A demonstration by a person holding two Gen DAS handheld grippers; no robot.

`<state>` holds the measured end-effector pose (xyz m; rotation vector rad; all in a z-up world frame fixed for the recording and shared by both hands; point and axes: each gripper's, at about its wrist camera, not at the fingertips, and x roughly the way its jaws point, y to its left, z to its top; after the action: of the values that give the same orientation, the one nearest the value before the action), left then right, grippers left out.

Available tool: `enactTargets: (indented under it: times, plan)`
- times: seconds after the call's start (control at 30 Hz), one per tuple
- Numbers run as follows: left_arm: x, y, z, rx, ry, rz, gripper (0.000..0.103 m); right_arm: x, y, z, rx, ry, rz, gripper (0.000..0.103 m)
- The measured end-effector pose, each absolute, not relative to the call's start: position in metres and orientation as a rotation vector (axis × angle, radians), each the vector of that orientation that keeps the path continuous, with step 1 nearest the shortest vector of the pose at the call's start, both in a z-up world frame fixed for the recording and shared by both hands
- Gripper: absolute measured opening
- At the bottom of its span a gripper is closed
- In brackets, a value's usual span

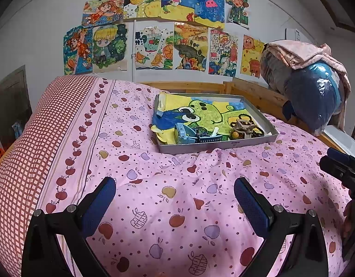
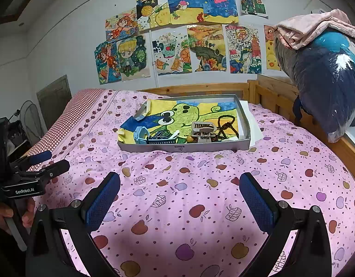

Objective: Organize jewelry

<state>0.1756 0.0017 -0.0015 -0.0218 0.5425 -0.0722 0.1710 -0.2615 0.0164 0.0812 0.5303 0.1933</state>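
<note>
- Left tool [image 1: 175,198] spread wide, nothing between the pads, hovering over the pink quilt [image 1: 177,207] short of the tray.
- Right tool [image 2: 179,198] likewise wide open and empty, also over the quilt, well apart from the tray.
- Grey tray [image 2: 184,148] sitting on the bed, lined with a crayon frog drawing [image 2: 184,113].
- All jewelry seen lies inside the tray, bunched along its near edge: blue watch [image 2: 140,135] at near left, dark bead strand [image 2: 228,124] at right, metal clasp piece [image 2: 204,130] beside the beads, small amber bead [image 2: 190,139] just in front of it.
- Dark tangle plus a white stick-like item between watch and clasp; too small to identify.
- No loose pieces visible on the quilt around the tray.
- Progress call: items gathered in one container but heaped and overlapping, not sorted or laid out. Fits either a pile awaiting sorting or pieces collected into the tray as the finished state; pictures do not settle which.
- Far half of the tray bare apart from the drawing.
</note>
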Motion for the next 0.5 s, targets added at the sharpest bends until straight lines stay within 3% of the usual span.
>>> enactTargets:
  times: [0.5]
  plan:
    - [0.1768, -0.0007, -0.0039, -0.025, 0.561, -0.085, 0.103, 0.1706, -0.2623, 0.0156, 0.080, 0.534, 0.195, 0.101]
